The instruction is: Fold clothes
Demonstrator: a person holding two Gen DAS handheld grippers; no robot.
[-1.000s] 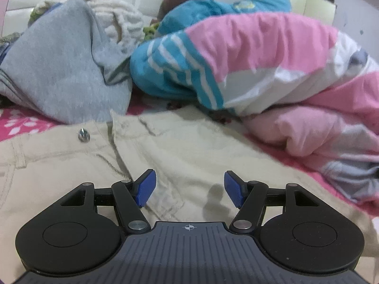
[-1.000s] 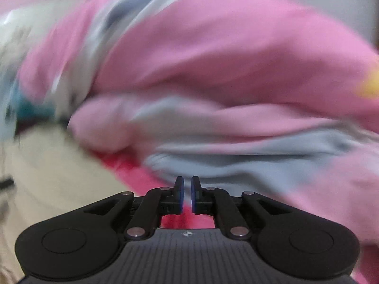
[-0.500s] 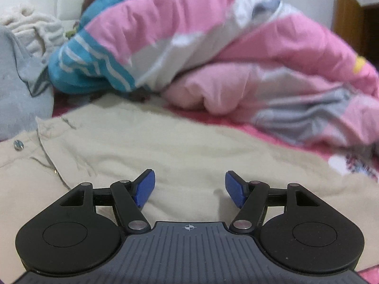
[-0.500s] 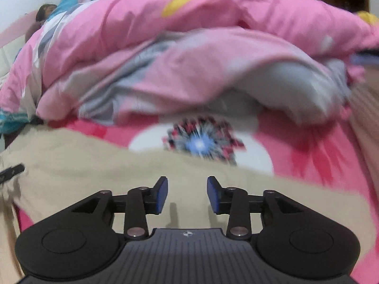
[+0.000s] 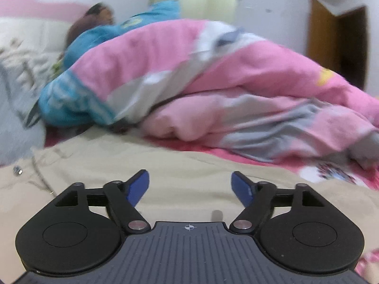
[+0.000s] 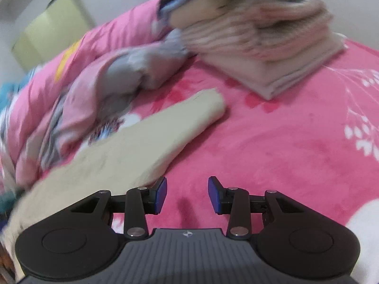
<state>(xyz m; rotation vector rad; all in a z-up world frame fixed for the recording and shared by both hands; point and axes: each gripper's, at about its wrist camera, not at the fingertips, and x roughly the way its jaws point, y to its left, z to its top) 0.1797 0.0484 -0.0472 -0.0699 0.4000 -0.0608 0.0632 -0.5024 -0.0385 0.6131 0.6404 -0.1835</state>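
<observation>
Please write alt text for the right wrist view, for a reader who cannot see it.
The right tongs, open and empty, hover over a pink bedsheet beside one leg of beige trousers lying flat. Behind are a crumpled pink quilt and a stack of folded clothes.

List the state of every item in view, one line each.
beige trousers: spread flat on the bed, unfolded, not gripped
left gripper: open, jaws just widened, nothing between them
right gripper: open, jaws just widened, empty
pink quilt: bunched up
folded stack: folded
</observation>
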